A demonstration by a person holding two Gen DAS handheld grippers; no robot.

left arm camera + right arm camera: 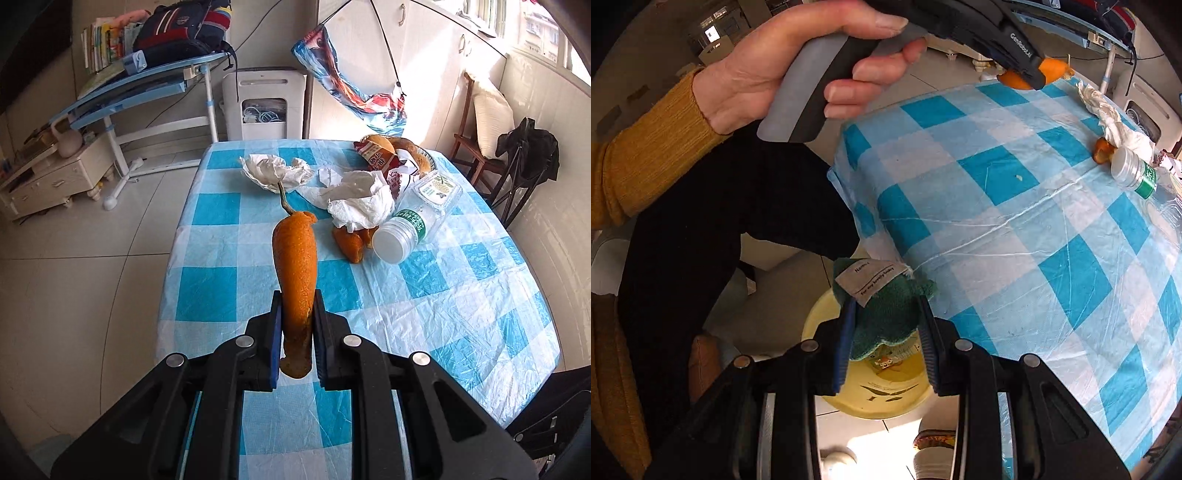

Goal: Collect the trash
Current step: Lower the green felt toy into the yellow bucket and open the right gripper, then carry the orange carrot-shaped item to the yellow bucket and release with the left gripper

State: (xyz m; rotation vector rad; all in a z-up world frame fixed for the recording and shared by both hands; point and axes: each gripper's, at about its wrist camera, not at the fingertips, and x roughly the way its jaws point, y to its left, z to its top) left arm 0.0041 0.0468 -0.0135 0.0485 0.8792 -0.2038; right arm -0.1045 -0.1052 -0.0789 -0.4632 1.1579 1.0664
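Note:
My left gripper is shut on a long orange peel with a stem, held above the near part of the blue-checked table. It also shows in the right wrist view, with the peel in its jaws. My right gripper is shut on a green cloth with a white label, held off the table's edge above a yellow basin on the floor. On the table lie crumpled tissues, more orange peel, a plastic bottle on its side and snack wrappers.
A clear plastic box and a plate sit at the table's far right. A blue desk, a white appliance and a wooden chair stand beyond. The person's arm and dark legs are left of the table.

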